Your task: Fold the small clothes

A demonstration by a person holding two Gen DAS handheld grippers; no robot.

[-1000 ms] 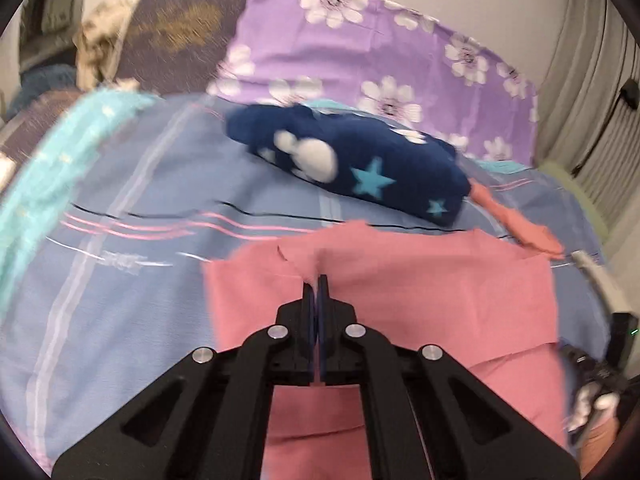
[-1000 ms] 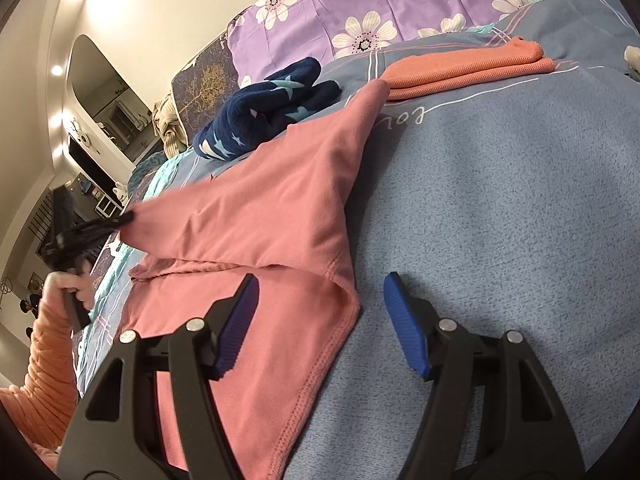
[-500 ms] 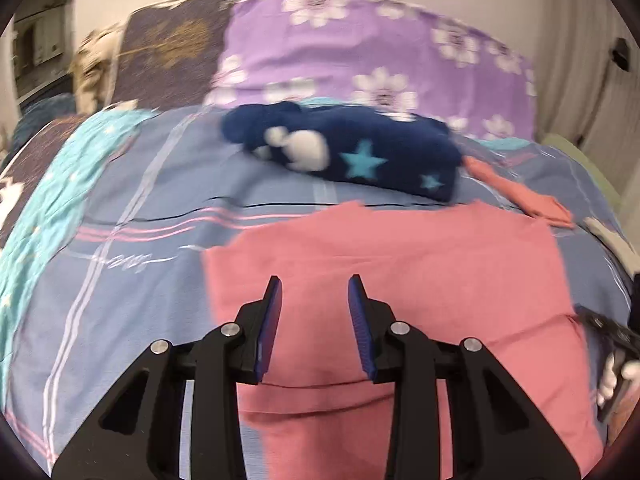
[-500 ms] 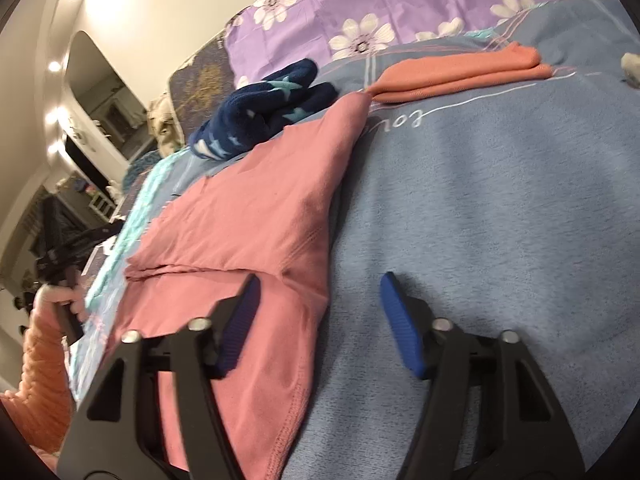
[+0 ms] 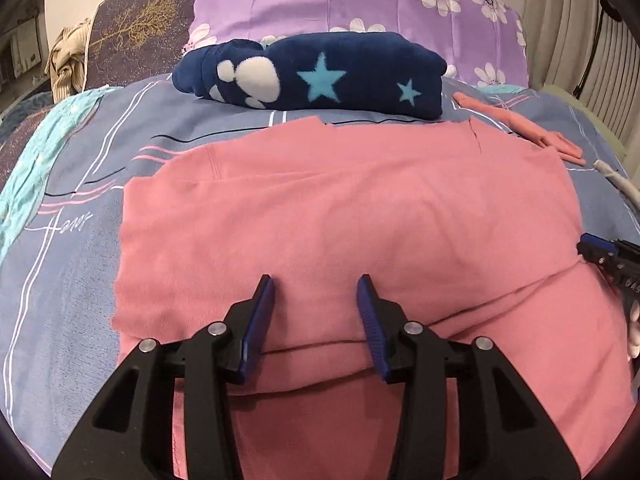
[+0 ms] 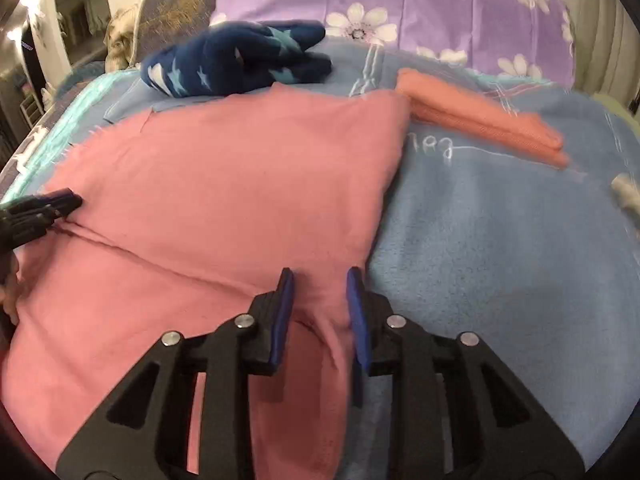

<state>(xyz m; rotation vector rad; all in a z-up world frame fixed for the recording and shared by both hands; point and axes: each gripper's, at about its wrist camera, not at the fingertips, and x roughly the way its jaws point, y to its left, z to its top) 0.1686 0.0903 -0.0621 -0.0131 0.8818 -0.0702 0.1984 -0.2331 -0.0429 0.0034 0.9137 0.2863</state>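
The pink garment (image 5: pixel 340 220), a second ago lifted by one corner in the left gripper (image 5: pixel 316 312), now lies folded over on the blue bedspread (image 6: pixel 500 260), its folded edge running just under and behind those jaws. The left jaws have just been opening and stand apart, empty above the cloth. The right gripper (image 6: pixel 316 304) has just been closing: a ridge of the garment's right edge rises between its jaws, though firm contact cannot be told. The cloth looks light, soft and limp, likely to sag and crease, so corners and edges seem the best holds. Ahead of both jaws lie a navy star-print fleece (image 5: pixel 312 76) and a folded orange cloth (image 6: pixel 480 120).
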